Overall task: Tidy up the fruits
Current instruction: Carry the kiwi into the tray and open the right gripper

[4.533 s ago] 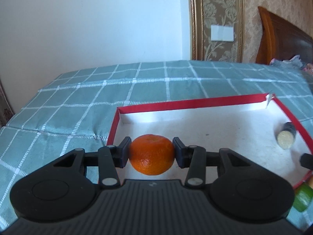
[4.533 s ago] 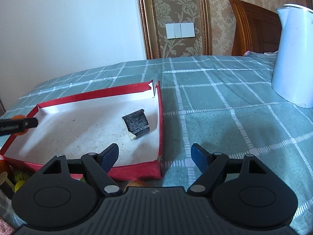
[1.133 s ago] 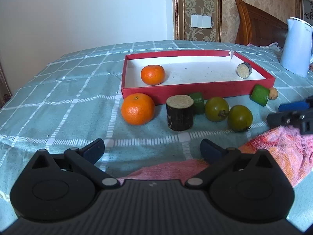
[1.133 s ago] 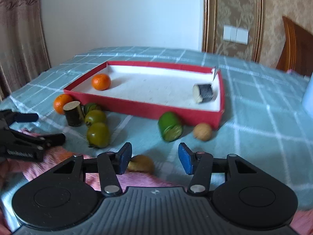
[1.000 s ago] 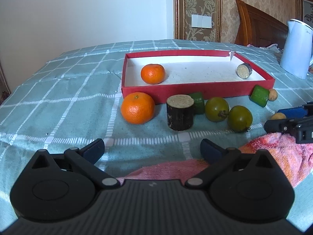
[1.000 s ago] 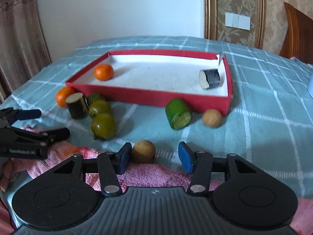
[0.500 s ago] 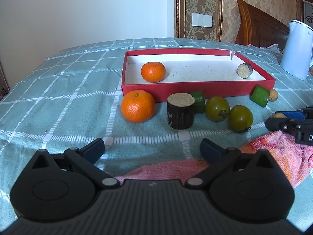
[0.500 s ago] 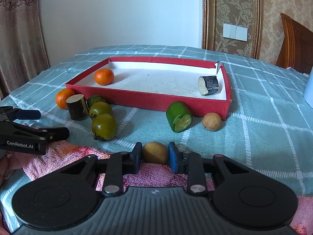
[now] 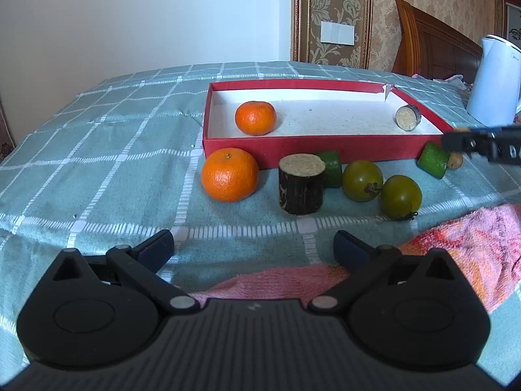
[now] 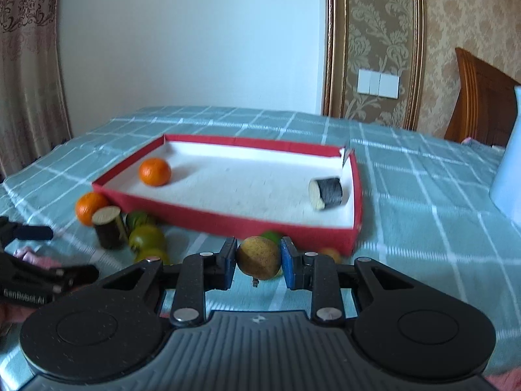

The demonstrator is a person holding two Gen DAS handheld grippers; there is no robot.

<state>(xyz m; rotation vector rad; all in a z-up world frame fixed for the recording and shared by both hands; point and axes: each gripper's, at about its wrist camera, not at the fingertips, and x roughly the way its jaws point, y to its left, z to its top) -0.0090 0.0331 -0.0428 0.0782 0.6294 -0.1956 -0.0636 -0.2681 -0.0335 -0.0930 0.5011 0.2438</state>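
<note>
My right gripper [image 10: 257, 259] is shut on a small yellow-brown fruit [image 10: 259, 257], held above the cloth just in front of the red tray [image 10: 228, 223]. In the left wrist view it shows at the right edge as a dark bar [image 9: 482, 141]. Inside the tray lie an orange [image 9: 255, 118] and a dark cut cylinder [image 9: 407, 117]. In front of the tray sit a second orange [image 9: 229, 174], a dark bark-covered log piece [image 9: 301, 184], two olive-green fruits [image 9: 362, 180] [image 9: 401, 196] and green pieces [image 9: 432, 160]. My left gripper [image 9: 252, 252] stands open and empty over the cloth.
A pink towel [image 9: 456, 244] lies at the near edge, on the right in the left wrist view. A white kettle [image 9: 493, 81] stands at the far right, with a wooden headboard [image 9: 433, 42] behind it. The green checked cloth [image 9: 97, 150] covers the whole surface.
The right gripper closed on the yellow-brown fruit beside the towel and lifted it, moving up toward the tray. The left gripper stayed where it was, open.
</note>
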